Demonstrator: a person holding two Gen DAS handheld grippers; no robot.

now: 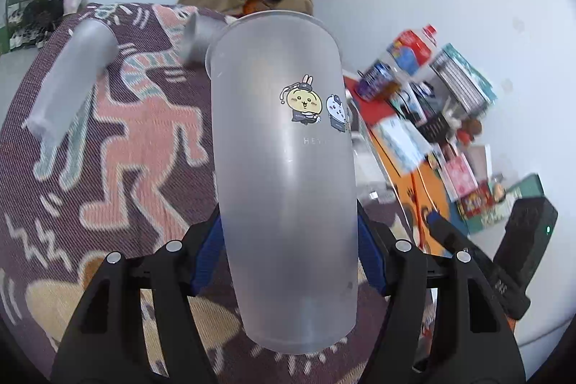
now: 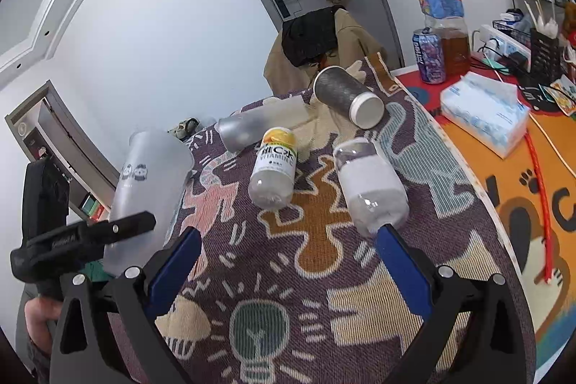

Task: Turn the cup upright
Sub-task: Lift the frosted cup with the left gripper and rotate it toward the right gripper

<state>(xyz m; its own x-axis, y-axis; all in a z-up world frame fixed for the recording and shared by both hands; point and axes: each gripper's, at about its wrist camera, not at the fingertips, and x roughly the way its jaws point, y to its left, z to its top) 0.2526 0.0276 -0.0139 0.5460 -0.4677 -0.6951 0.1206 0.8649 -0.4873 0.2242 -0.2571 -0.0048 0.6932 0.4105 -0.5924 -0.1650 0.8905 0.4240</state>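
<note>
Patterned cloth (image 2: 324, 276); left hand-held gripper (image 1: 288, 261) clamps frosted cup (image 1: 284, 168); right hand-held gripper (image 2: 288, 261) agape, empty

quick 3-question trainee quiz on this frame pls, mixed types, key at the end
1. True or false: the left gripper is shut on the frosted cup.
2. The right gripper is: A) open, holding nothing B) shut on the vitamin bottle C) shut on the tissue box
3. Fill in: the held cup is off the patterned ____, cartoon sticker on its side.

Key: 1 true; 2 A; 3 mat
</note>
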